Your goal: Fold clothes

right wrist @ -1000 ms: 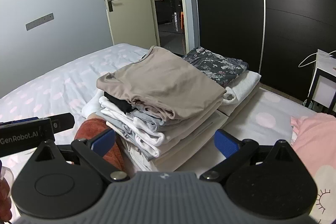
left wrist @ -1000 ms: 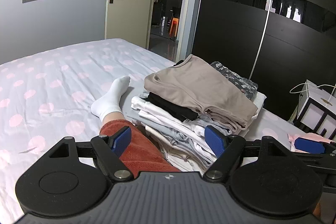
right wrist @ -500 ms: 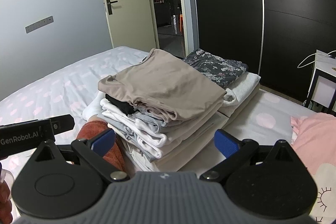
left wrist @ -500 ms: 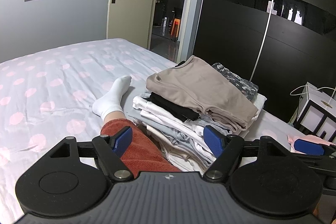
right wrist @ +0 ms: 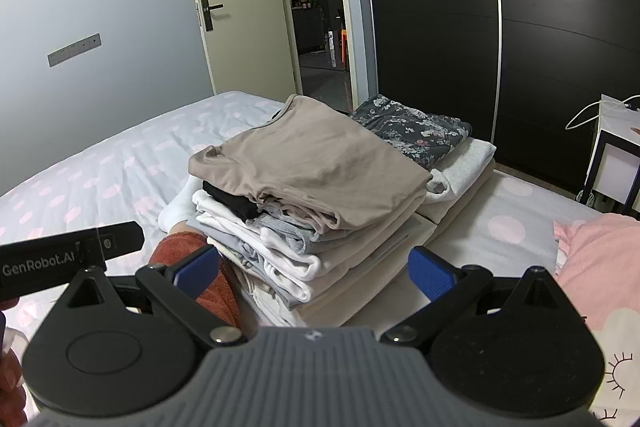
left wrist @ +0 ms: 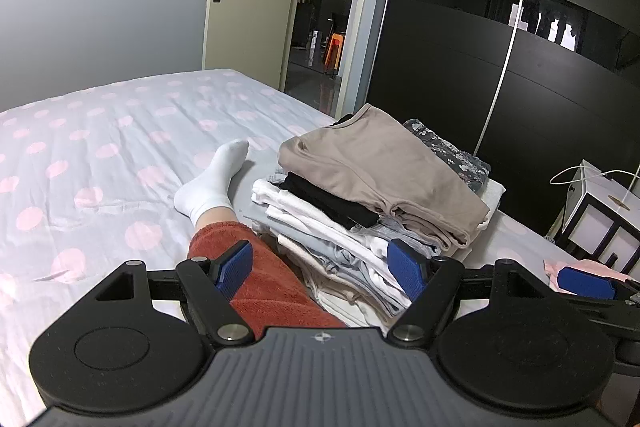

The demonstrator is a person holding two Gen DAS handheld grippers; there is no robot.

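Folded clothes (right wrist: 312,195) stacked neatly on bed (left wrist: 100,155), beige shirt (right wrist: 316,159) topmost.

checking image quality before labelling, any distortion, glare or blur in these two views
Left wrist view: fisheye bends the wardrobe strip; bright reflections on its glossy doors; folded stack sharp. Right wrist view: same bowing, dark vignette at the corners, dim even light, pink garment clear.

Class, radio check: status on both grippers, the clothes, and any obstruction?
Left gripper open, empty. Right gripper open, empty. Folded stack on bed, beige top uppermost. Person's leg beside stack, near side.
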